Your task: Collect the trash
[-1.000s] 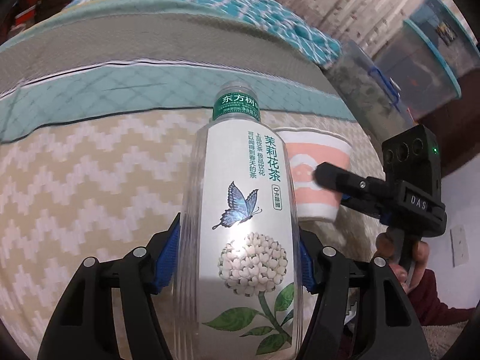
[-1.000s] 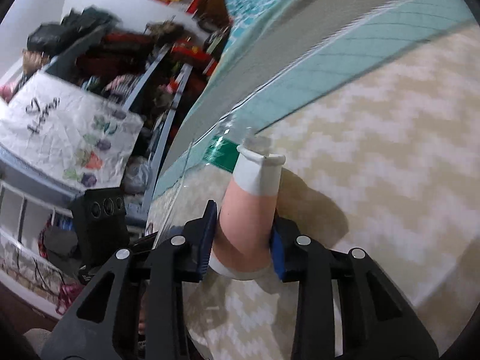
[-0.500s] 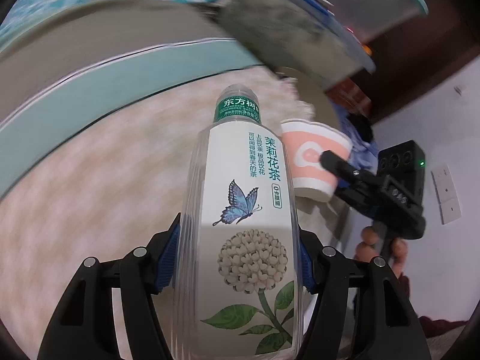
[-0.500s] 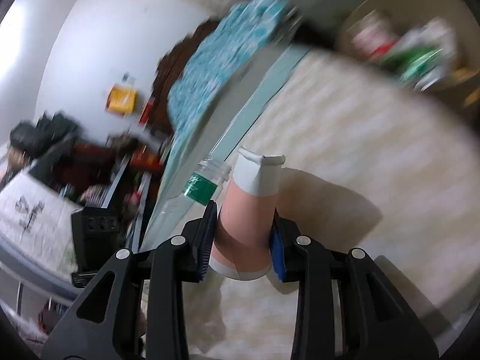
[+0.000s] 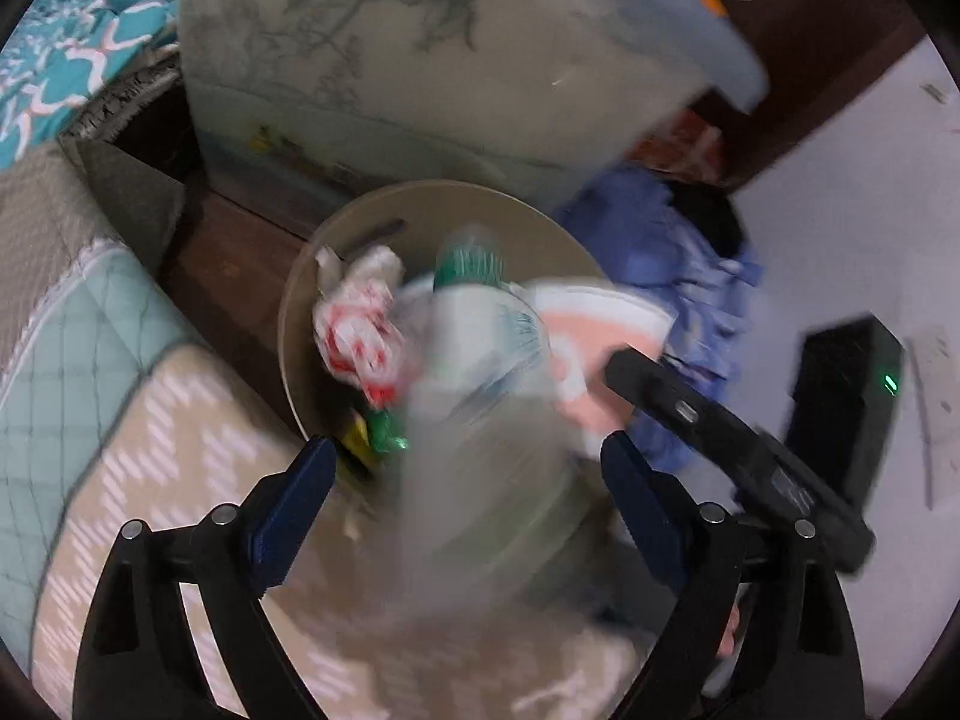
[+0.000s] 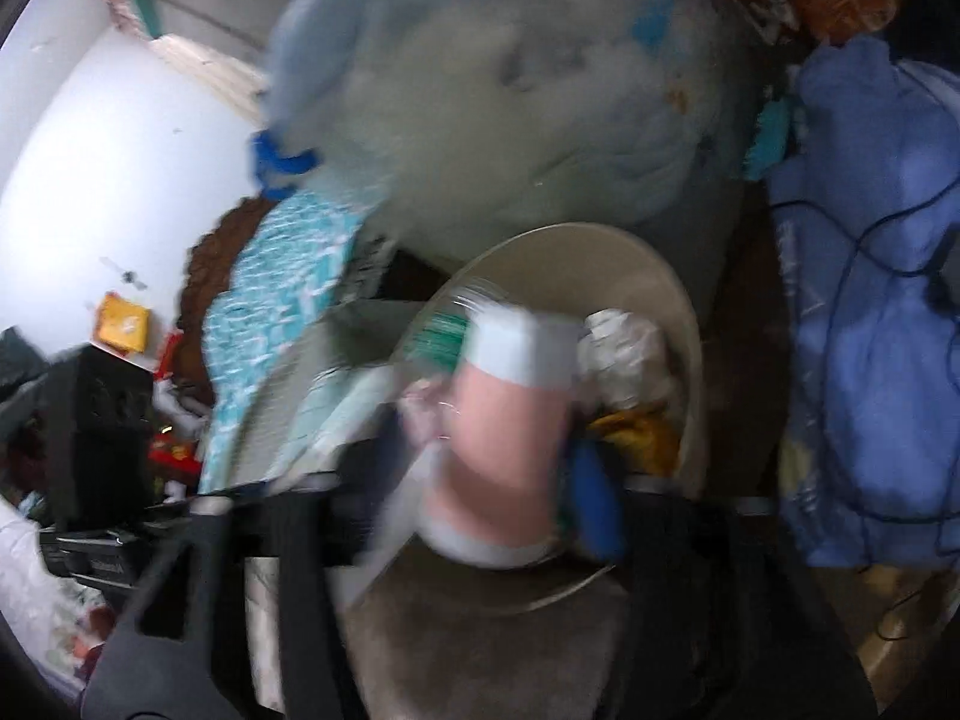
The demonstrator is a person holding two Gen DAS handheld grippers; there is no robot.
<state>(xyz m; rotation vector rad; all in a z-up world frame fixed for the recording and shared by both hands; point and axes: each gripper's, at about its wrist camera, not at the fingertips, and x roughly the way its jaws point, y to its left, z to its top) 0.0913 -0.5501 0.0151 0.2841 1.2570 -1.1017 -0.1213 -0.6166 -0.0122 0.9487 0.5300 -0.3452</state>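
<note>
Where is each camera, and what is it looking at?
Left wrist: rides the left gripper, looking down into the trash bin; its fingers show, apart from the blurred bottle.
Right wrist: rides the right gripper, facing down at the trash bin; its fingers flank the pink cup.
Both show trash bin, bottle and pink cup.

to my left i see the bed [image 5: 138, 450], its cover in a beige and white zigzag with a pale teal quilted band [image 5: 66, 336] beside it, and a teal patterned blanket [image 5: 66, 30] further up. past the bed's edge is the dark brown floor [image 5: 228, 264]. on it stands a round beige bin [image 5: 300, 324] with crumpled red and white wrapping [image 5: 360, 324] and green and yellow scraps inside. just behind the bin sits a big translucent storage box [image 5: 420, 60] with a blue lid, and a heap of blue cloth [image 5: 696, 252] lies on the floor beside the bin. it is all blurred.
</note>
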